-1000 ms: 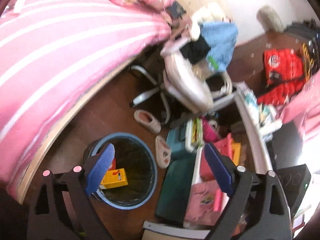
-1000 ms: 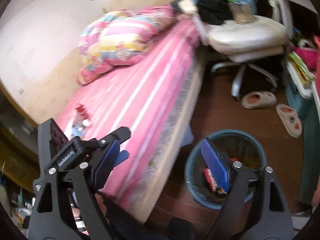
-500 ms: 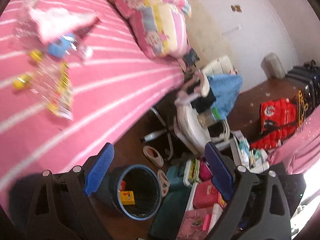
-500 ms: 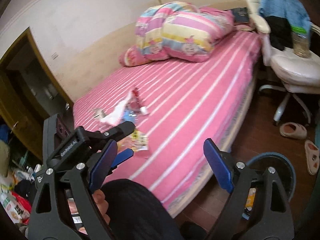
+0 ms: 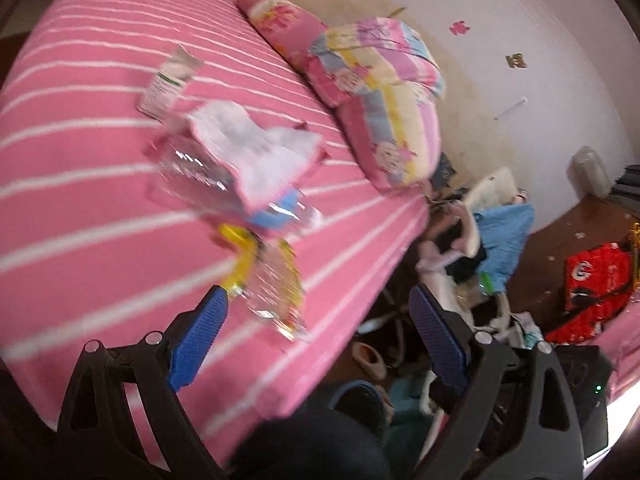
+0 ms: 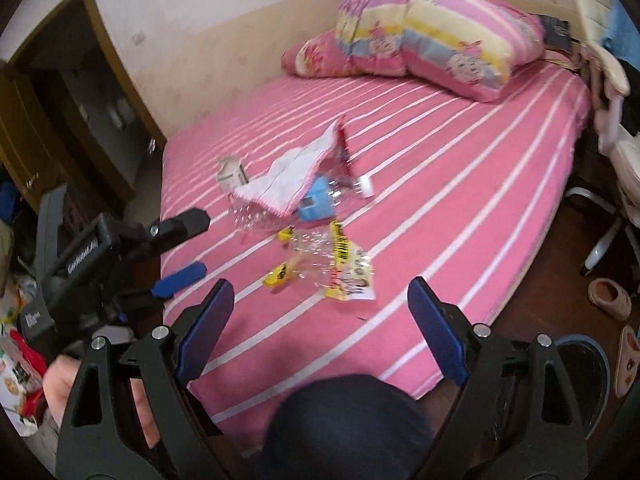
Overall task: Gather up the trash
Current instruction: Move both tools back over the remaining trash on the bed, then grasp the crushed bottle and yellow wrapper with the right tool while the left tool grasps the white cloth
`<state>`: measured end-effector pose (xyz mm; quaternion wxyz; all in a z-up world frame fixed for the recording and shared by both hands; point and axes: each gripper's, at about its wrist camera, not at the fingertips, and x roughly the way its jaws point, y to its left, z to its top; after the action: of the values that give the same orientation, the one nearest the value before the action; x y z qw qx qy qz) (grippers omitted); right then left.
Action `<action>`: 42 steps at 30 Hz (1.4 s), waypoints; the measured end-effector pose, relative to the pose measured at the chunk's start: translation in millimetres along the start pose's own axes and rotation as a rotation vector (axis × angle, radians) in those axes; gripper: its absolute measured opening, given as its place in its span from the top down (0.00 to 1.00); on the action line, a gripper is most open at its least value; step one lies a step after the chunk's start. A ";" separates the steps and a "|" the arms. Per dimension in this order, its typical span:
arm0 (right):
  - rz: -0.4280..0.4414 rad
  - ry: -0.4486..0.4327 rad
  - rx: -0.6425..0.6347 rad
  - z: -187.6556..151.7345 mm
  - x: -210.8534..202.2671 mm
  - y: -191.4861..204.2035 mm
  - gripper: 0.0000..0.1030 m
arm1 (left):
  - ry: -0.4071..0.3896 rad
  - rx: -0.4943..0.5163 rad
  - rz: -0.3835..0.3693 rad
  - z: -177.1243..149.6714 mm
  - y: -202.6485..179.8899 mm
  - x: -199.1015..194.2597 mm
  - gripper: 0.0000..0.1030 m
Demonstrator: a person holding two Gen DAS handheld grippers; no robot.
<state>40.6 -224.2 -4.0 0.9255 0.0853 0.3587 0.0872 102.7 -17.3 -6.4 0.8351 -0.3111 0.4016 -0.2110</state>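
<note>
While both jaws gape, the yellow wrapper [image 6: 340,268] lies just ahead.

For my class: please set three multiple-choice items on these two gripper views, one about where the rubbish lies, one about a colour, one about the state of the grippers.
1. Where does the clear yellow-printed wrapper lie?
A. on the pink striped bed
B. in the blue bin
C. on the chair

2. What colour is the label on the crushed clear bottle?
A. green
B. blue
C. black

3. How are the left gripper and right gripper?
A. both shut on trash
B. one holds a wrapper
C. both open, holding nothing

Answers: 1 A, it rests on the sheet; 2 B, the band is blue; 3 C, the fingers stand wide apart and bare.
</note>
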 end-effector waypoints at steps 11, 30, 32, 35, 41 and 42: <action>-0.057 0.095 -0.078 15.1 91.2 15.6 0.14 | -0.051 0.273 0.133 39.4 -6.1 38.5 0.13; -0.116 0.218 -0.073 23.3 182.6 -3.8 0.14 | 0.084 0.384 0.265 100.3 20.3 143.8 0.34; -0.106 0.237 -0.078 22.5 188.7 -4.0 0.19 | 0.115 0.410 0.287 97.1 21.7 152.5 0.39; -0.069 0.251 -0.071 20.8 192.9 -5.7 0.31 | 0.124 0.423 0.283 94.5 21.8 155.5 0.54; -0.050 0.227 -0.063 18.7 188.3 -6.7 0.39 | 0.120 0.394 0.246 94.3 24.2 149.8 0.94; -0.046 0.215 -0.060 18.9 185.8 -7.3 0.40 | 0.108 0.395 0.244 94.2 23.0 147.1 0.95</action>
<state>189.3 -191.7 -112.4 0.8855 0.0393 0.4552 0.0851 267.2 -56.4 -56.0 0.8764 -0.0790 0.4312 -0.1993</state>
